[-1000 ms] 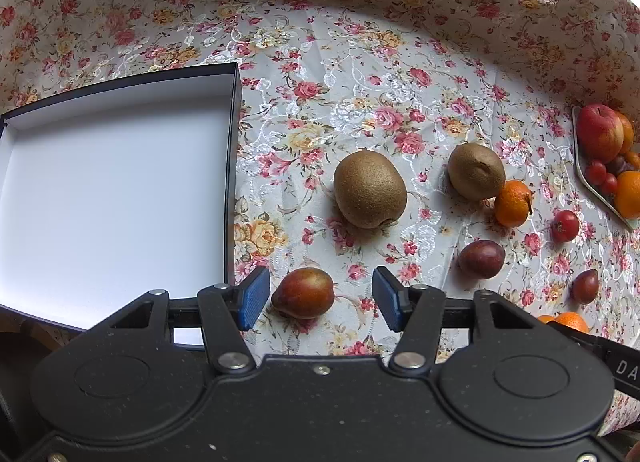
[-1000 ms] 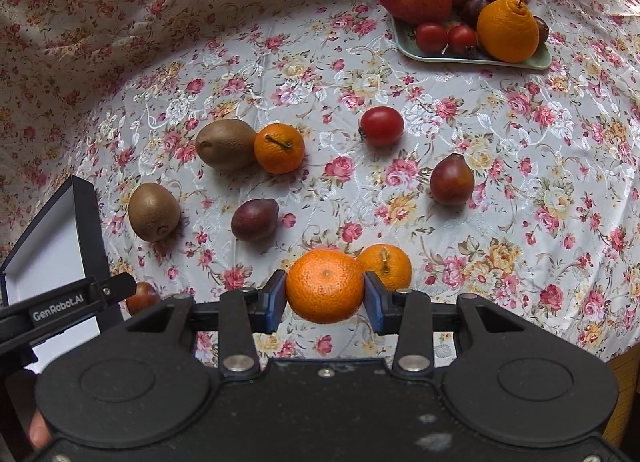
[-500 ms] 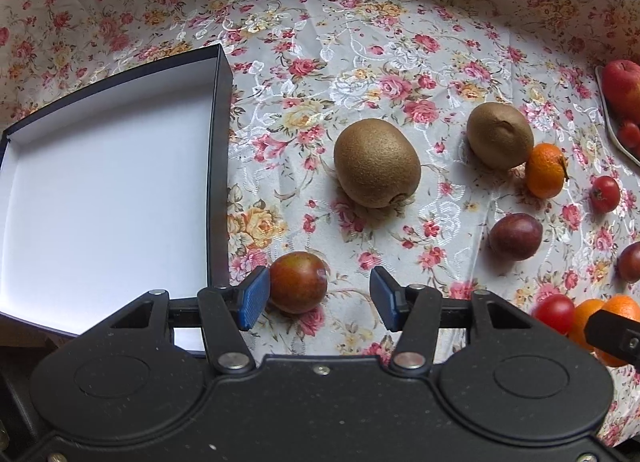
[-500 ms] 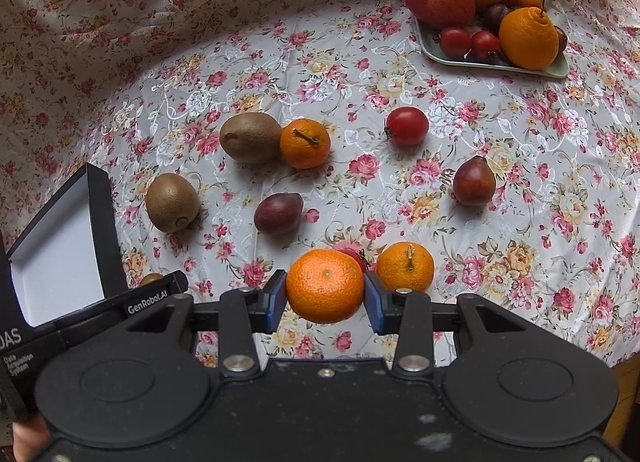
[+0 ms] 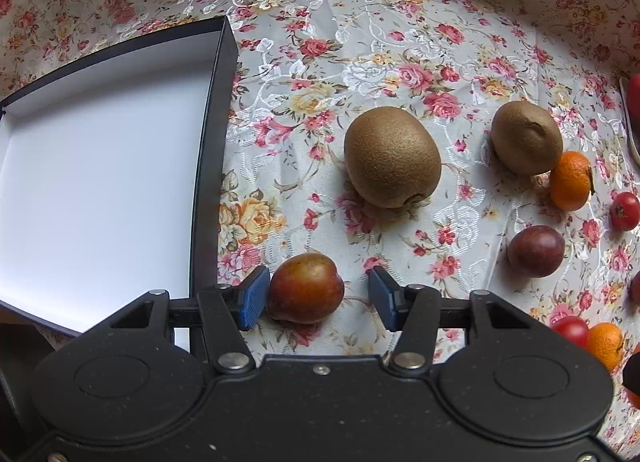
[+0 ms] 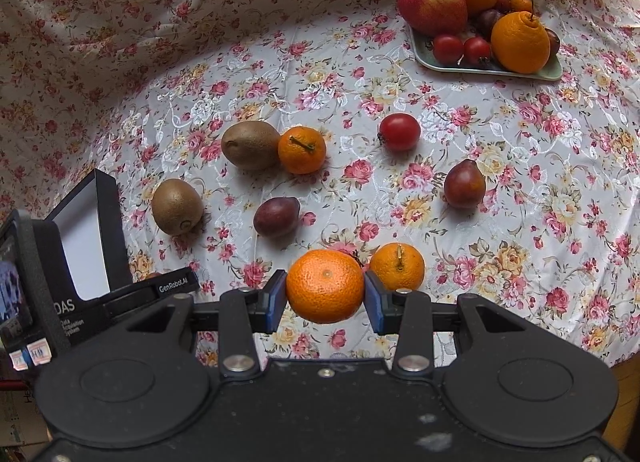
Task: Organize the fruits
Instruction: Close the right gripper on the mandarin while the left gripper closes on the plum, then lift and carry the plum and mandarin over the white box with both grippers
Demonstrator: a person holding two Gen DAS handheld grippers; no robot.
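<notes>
Lower now, the left gripper [image 5: 316,298] is narrowing its jaws around the plum [image 5: 305,288] (one pad touching, the other apart) beside the box [image 5: 208,166]; the right gripper [image 6: 325,301] is clamping a mandarin [image 6: 325,285].

2 wrist cams, steep down; shared kiwi [image 5: 392,158].

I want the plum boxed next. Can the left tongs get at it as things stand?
Probably yes. The left tongs already straddle the plum, their jaws just closing, a gap still on the right side. Nothing lies between; the box wall stands close on the left.
</notes>
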